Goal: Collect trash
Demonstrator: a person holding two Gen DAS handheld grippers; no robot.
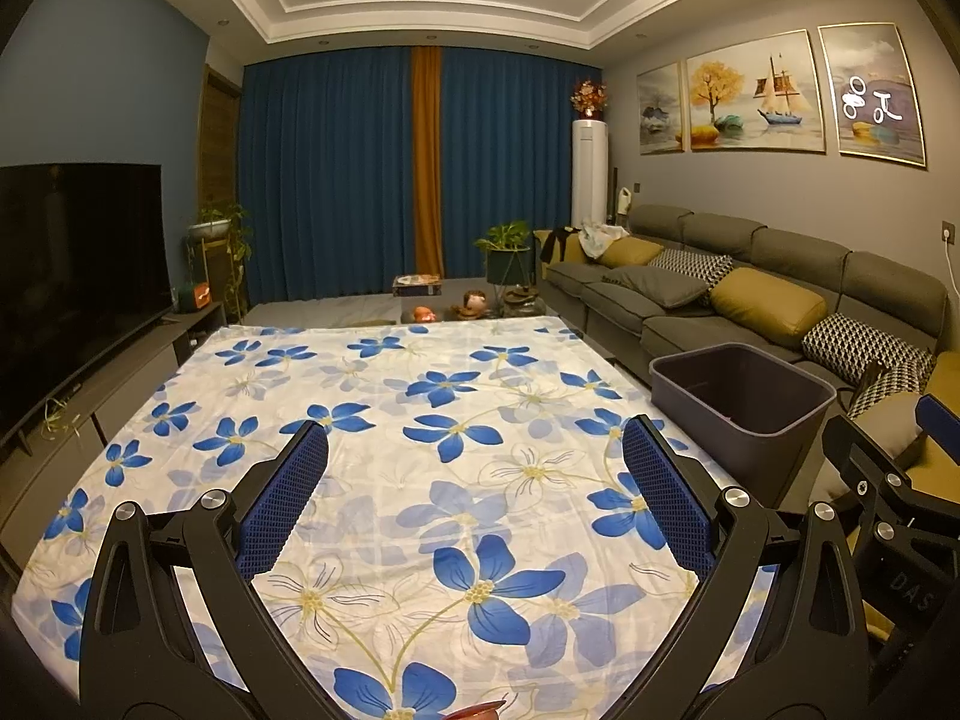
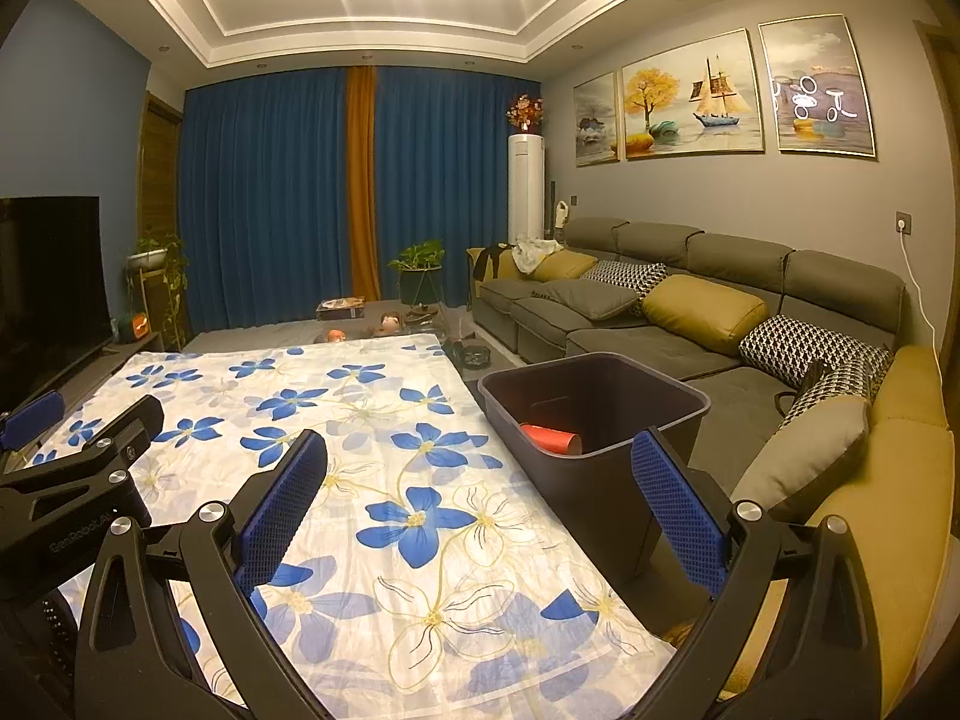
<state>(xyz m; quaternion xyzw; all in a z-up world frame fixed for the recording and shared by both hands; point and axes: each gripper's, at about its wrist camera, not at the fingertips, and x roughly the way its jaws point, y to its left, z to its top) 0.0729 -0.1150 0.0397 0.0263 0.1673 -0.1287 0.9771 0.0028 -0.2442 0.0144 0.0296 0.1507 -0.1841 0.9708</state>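
Right wrist view: both tongs agape, mesh-padded; red cylinder inside dark rectangular bin.

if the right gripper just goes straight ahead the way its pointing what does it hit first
Probably the flowered cloth on the table: the open right gripper hangs over it, aimed slightly downward. The dark bin holding a red cup sits just right of that line. Depth is hard to judge through the fisheye.

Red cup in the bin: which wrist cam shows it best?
Right wrist. It looks down into the dark bin, so the red cup lies plainly visible on its side at the bottom. The left wrist view shows only the bin's walls and rim; the cup is hidden.
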